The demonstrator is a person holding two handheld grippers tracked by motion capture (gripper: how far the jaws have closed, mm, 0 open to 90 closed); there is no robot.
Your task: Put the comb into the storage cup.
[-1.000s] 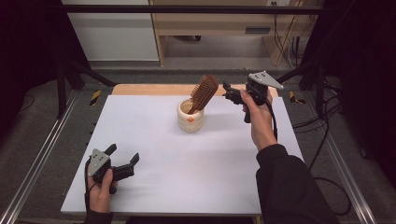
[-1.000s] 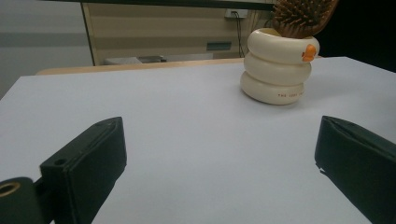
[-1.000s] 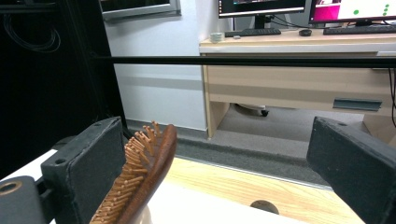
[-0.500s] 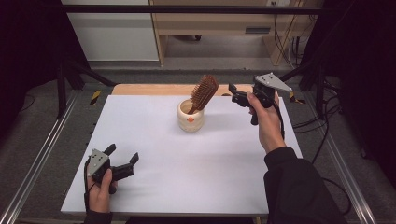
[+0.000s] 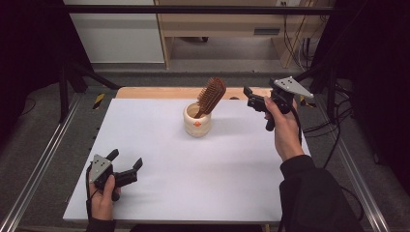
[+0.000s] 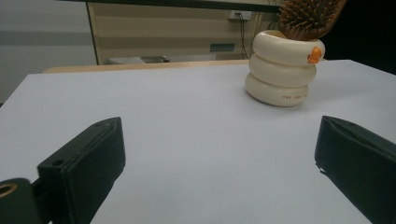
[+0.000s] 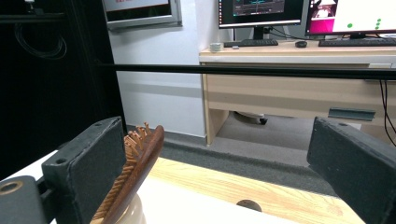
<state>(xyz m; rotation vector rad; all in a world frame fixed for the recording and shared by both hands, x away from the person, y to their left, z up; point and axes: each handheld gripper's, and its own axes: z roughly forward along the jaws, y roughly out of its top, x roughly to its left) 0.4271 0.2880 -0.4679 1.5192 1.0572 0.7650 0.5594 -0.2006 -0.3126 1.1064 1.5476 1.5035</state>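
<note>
Right claw (image 5: 250, 95) spread beside the hairbrush (image 5: 211, 95), left claw (image 5: 124, 165) spread too (idle, near edge): brush leans, probably loose, so a bump could tip the cup (image 5: 197, 120).

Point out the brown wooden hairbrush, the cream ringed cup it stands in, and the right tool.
brown wooden hairbrush (image 5: 212, 94), high view, on its bristled head
cream ringed cup (image 6: 281, 77), left gripper view, on its middle ring
right tool (image 5: 251, 96), high view, between its fingertips

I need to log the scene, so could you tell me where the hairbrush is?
In the high view, the hairbrush stands tilted in the cream cup at the table's far middle, left of the right gripper.
</note>
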